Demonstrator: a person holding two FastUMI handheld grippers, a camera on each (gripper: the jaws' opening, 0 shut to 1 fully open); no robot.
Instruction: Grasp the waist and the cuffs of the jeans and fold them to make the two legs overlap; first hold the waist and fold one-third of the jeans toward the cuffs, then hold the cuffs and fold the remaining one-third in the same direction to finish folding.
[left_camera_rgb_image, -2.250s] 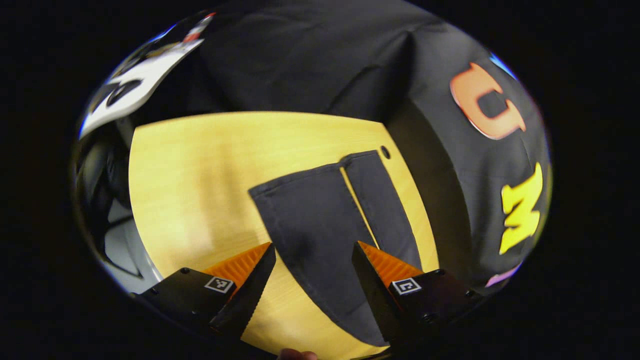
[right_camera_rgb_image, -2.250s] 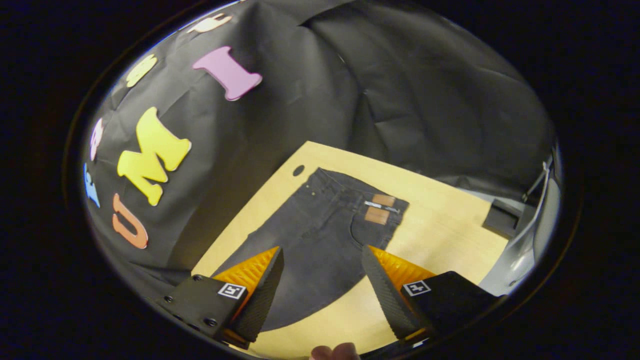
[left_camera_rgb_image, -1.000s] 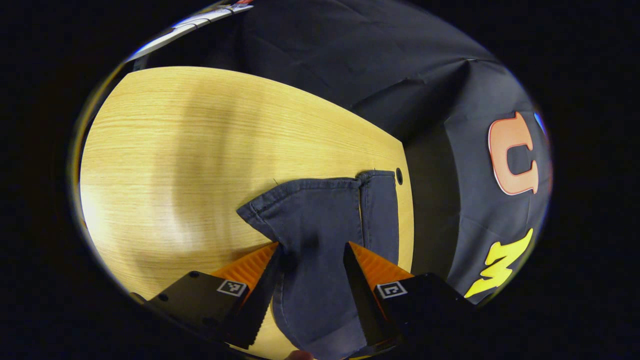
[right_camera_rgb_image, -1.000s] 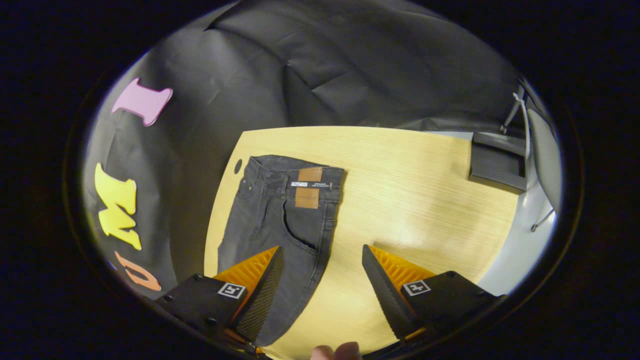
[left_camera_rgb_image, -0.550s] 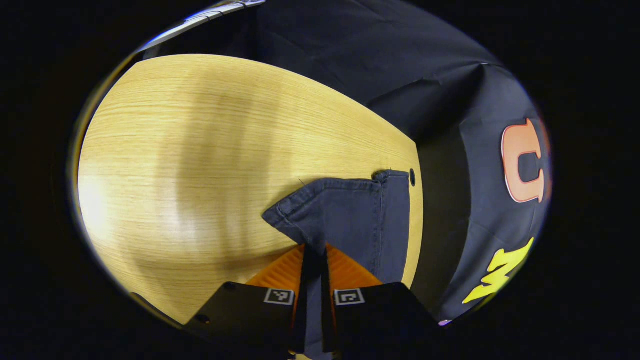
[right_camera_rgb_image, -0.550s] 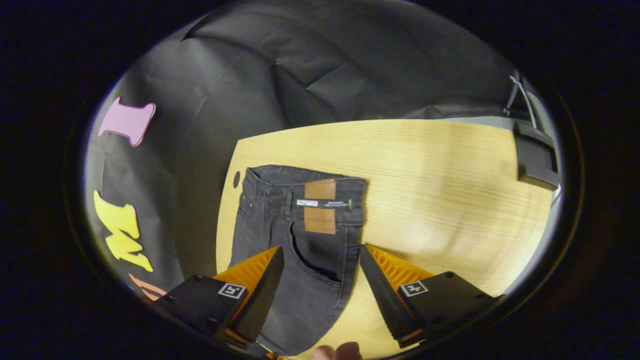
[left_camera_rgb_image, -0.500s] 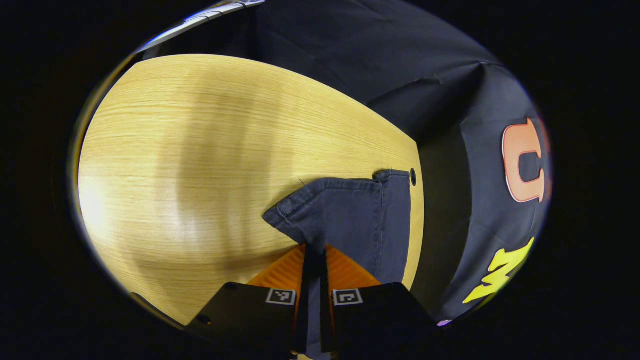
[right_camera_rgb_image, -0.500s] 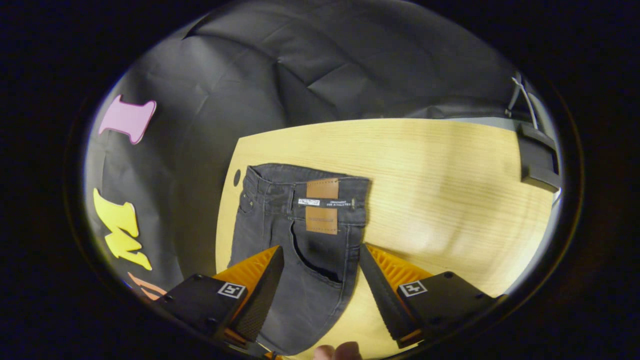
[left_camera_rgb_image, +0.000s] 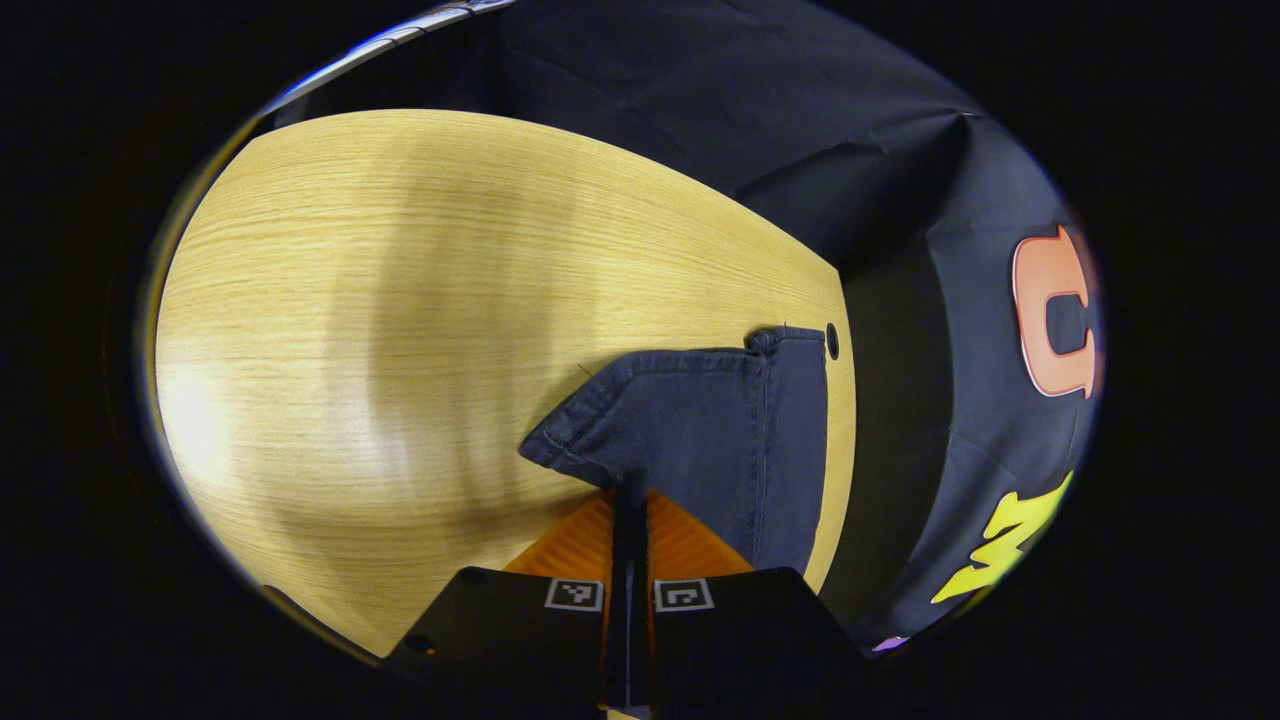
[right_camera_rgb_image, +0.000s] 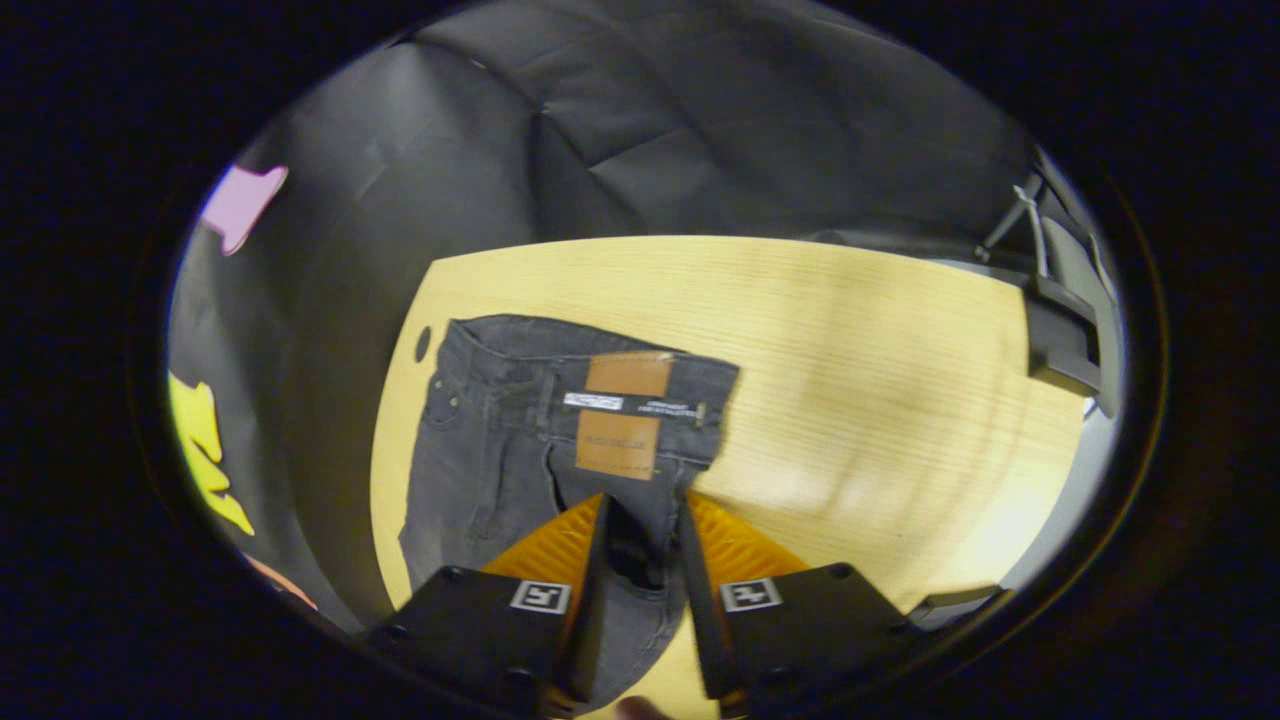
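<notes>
Left tongs pinching jeans cuff, right tongs gripping waist

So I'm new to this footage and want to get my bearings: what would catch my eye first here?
The dark jeans lie on a pale wooden table, along its left side in the right gripper view, with a brown patch at the waist. The right gripper closes on the cloth just below that patch. In the left gripper view, the left gripper is shut on a raised cuff near the table's right edge.
</notes>
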